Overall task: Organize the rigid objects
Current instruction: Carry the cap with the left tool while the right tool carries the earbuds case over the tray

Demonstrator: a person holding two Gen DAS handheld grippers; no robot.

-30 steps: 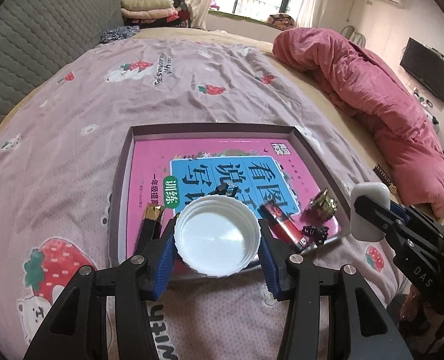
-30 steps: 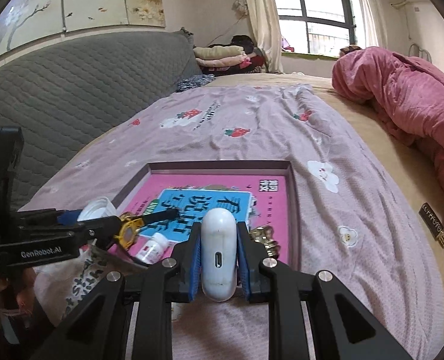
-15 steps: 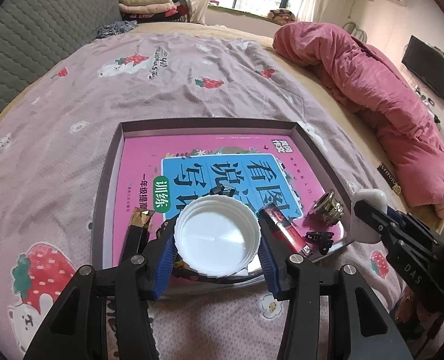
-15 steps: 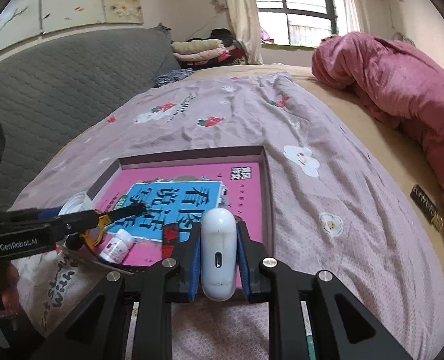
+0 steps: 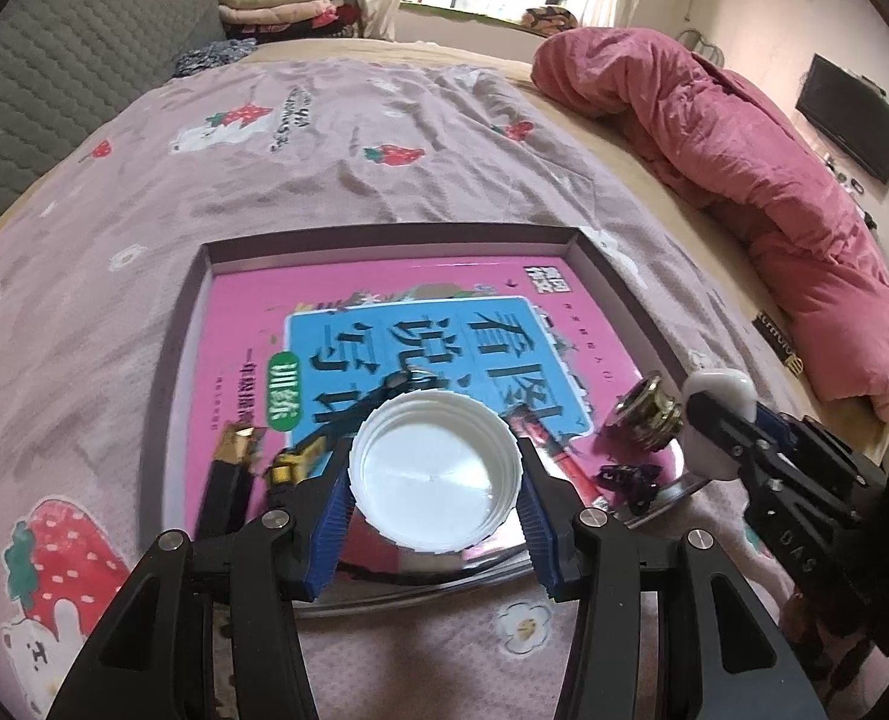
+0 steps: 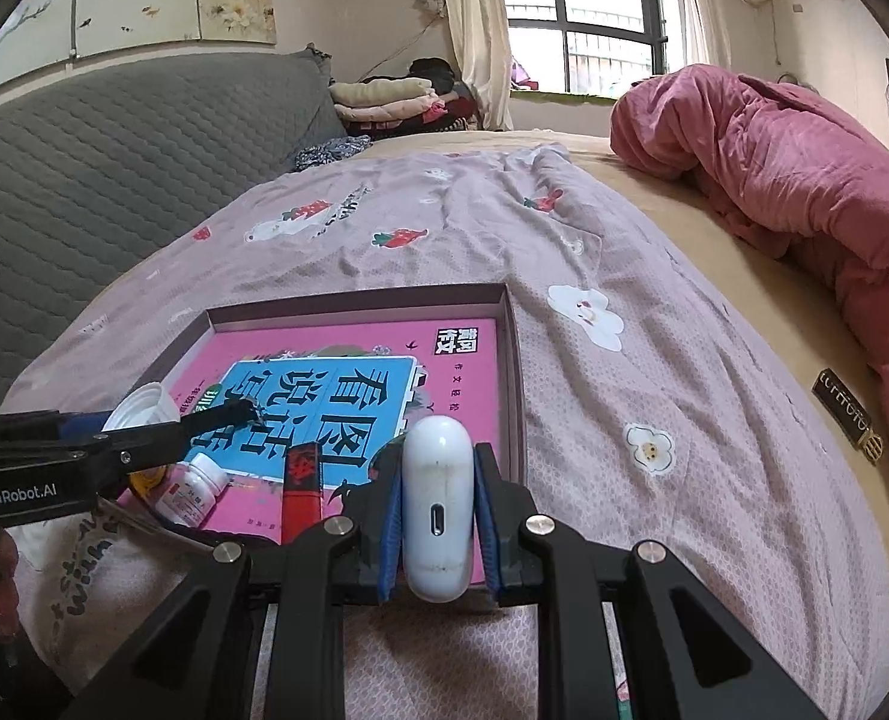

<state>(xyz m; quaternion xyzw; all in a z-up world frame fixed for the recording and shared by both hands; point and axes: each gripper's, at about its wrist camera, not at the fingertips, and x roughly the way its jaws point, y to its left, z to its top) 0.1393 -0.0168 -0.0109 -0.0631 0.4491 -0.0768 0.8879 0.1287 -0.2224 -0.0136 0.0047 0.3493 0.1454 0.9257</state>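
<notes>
From my left wrist camera, my left gripper point(image 5: 435, 483) is clamped on a round white ribbed plastic lid point(image 5: 434, 474), its blue pads pressing the rim on both sides, hollow side facing the lens. The lid hangs over the near edge of a shallow dark-walled cardboard tray point(image 5: 618, 285) that lies on the mauve strawberry-print bedspread point(image 5: 324, 168). A pink-and-blue workbook point(image 5: 384, 330) covers the tray's floor, and on it I see a red lighter point(image 5: 555, 450), a brass-coloured round metal fitting point(image 5: 648, 414), a small dark purple clip point(image 5: 627, 474) and a black stick with a gold tip point(image 5: 228, 474). At the right edge my right gripper point(image 5: 717, 420) comes in, carrying something white. From my right wrist camera, that gripper point(image 6: 438, 504) is closed tight on a white oval earbud case point(image 6: 437, 504), held upright with its charging port facing the lens, just above the tray's point(image 6: 513, 360) near right corner. To the left, the left gripper point(image 6: 144, 420) holds the lid point(image 6: 141, 405) over the tray's near left part, beside a small white pill bottle point(image 6: 195, 483) lying on the workbook point(image 6: 348, 372), with the lighter point(image 6: 301, 489) next to it.
</notes>
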